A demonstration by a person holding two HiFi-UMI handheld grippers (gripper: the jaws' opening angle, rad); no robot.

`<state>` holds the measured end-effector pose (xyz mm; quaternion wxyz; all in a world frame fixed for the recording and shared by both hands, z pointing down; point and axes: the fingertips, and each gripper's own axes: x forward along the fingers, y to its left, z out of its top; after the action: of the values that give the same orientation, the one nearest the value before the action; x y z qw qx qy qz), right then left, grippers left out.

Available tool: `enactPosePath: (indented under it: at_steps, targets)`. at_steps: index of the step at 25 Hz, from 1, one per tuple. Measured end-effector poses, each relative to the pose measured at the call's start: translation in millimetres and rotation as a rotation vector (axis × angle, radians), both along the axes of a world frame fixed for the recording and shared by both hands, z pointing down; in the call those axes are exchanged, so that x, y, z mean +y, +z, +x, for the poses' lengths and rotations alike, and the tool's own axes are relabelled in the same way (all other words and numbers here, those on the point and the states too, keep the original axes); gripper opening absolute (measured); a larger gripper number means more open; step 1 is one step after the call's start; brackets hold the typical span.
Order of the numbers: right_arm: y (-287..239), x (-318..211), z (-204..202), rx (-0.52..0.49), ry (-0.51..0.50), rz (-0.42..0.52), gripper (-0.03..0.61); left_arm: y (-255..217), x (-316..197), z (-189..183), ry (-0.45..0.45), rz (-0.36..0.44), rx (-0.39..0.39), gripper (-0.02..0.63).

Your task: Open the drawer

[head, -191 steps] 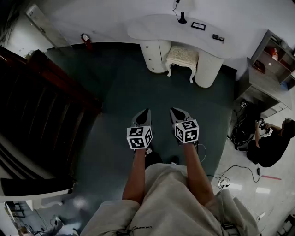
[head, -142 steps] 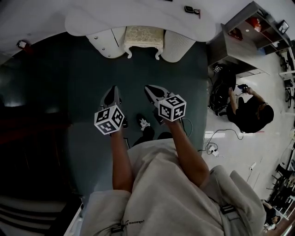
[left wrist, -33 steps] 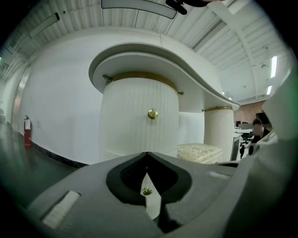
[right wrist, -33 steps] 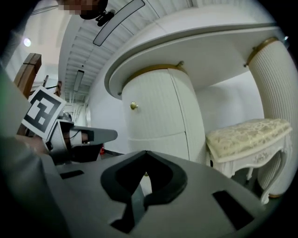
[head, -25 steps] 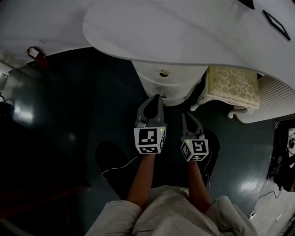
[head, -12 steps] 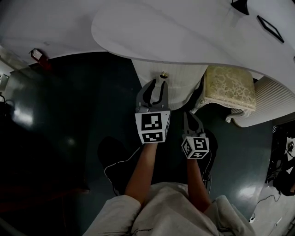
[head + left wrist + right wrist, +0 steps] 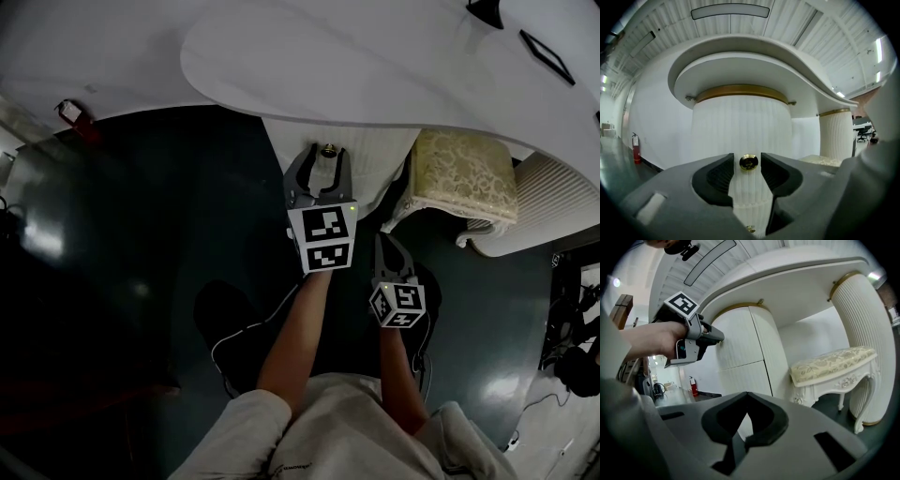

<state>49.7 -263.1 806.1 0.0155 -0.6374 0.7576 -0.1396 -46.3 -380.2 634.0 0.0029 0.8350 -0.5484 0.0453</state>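
Drawer [image 7: 740, 131] to be opened is the top one in the ribbed white pedestal [image 7: 740, 352] under the curved desk [image 7: 375, 66]. It looks shut, and its round brass knob [image 7: 748, 162] sits right between the fingers [image 7: 721, 174] of the left gripper [image 7: 324, 154]. Those fingers have just been opening and stand released, one on each side of the knob with a slim gap both ways, so nothing is gripped yet. The right gripper [image 7: 746, 436] hangs lower and nearer the person, its fingers clenched on nothing, near the cushioned stool [image 7: 464, 178].

The step in hand looks like taking the knob. To do it well, I would ease the left gripper a touch further in, so the fingers close behind the knob's head rather than on its rounded face. Polished metal of that shape will likely slip out of a shallow grip. Keep the gripper level and centred, since the knob lies midway between the fingers. Once clamped, pull straight back along the line the gripper points, not sideways or down: the front is curved, and a skewed pull may jam the drawer or peel the fingers off. A second knob [image 7: 750, 229] lower down belongs to another drawer and needs no attention. The right gripper is best held clear of the drawer's path
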Motion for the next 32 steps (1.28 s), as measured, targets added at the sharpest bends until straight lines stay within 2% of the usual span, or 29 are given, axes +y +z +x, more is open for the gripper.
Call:
enactPosePath:
  at_steps: [2,4,10,21,27,32]
  targets:
    - [1,1,5,-0.001,0.012,-0.002,0.014,2,-2,0,-0.013,0.000,0.000,0.165]
    - [2,1,9,-0.002,0.022,-0.005,0.014,3,-2,2,-0.024,0.012,-0.009,0.114]
    - [0,3,8,-0.008,0.015,0.001,0.014,3,1,3,-0.036,0.035,-0.010,0.109]
    - [9,13,10,-0.027,-0.008,-0.018,0.014,1,4,1,-0.048,0.028,0.007,0.107]
    - [16,12,21,-0.040,0.005,-0.012,0.014,3,30,-5,-0.036,0.033,0.028,0.106]
    - [18,11,14,-0.042,-0.011,-0.014,0.014,3,45,-10,-0.017,0.018,0.040,0.106]
